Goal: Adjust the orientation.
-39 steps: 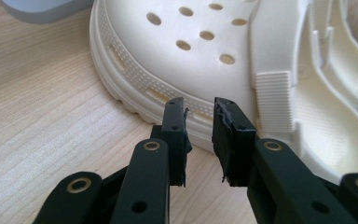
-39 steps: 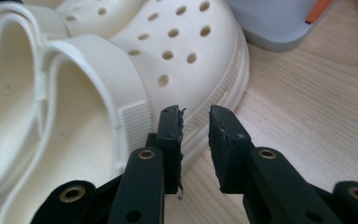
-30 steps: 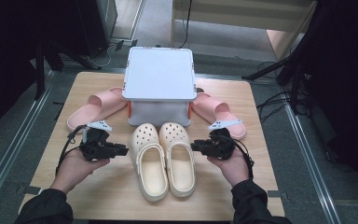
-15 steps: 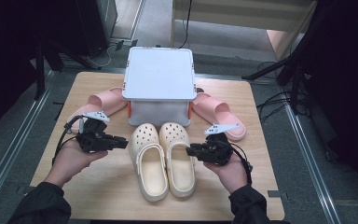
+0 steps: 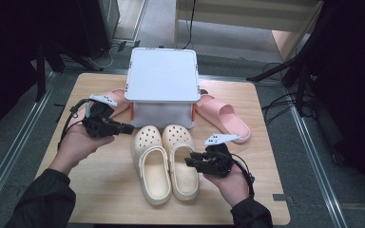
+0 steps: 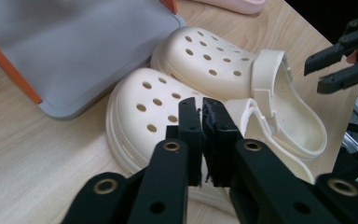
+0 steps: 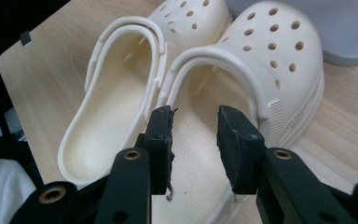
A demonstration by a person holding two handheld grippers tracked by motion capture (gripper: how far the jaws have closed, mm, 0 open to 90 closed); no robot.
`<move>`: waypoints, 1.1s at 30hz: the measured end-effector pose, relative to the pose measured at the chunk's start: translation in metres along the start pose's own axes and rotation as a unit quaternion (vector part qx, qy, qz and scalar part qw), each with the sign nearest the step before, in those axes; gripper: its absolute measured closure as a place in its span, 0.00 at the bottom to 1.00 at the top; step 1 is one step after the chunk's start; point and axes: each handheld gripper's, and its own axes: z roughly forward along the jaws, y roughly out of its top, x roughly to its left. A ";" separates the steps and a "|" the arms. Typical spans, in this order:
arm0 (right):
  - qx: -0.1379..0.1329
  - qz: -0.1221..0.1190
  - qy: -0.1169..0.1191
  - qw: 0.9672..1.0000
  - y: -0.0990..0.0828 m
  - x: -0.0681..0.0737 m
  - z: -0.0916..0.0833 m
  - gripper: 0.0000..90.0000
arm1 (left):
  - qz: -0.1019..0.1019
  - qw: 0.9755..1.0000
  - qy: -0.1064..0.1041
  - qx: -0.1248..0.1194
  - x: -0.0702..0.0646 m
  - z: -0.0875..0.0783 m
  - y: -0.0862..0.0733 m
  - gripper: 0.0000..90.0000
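Two grippers have shifted since a moment ago. My left gripper (image 5: 123,128) has come up and away from the cream clogs toward the left, and its jaws have just been closing; now they sit pressed together with nothing between them. My right gripper (image 5: 192,161) has slid nearer to me along the right clog (image 5: 183,161), and its jaws have just been opening; they stand part way apart, holding nothing.

My left hand (image 5: 78,142) cups its gripper from below, and the jaws point level, toward the left clog (image 5: 151,164). My right hand (image 5: 228,178) holds its gripper low, and the jaws point sideways at the right clog's heel end.

In the right gripper view, the right clog lies just past the open jaws, and its heel strap arches above the foot bed. In the left gripper view, the left clog's holed toe sits just beyond the shut jaws. Both clogs lie side by side, touching, toes toward the white box (image 5: 161,85). Pink slippers (image 5: 225,116) lie on either side of the box on the wooden table (image 5: 109,190).
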 end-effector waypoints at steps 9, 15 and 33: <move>0.003 0.004 0.002 1.000 -0.009 0.007 0.003 0.72 | 0.008 1.000 0.005 -0.007 0.016 0.001 0.035 0.99; 0.011 0.004 0.003 1.000 -0.014 0.013 0.007 0.70 | 0.004 1.000 0.008 -0.019 0.028 -0.004 0.056 0.99; 0.021 0.021 -0.011 0.999 -0.022 0.024 0.031 0.60 | -0.002 0.998 0.054 -0.013 0.060 0.005 0.081 0.99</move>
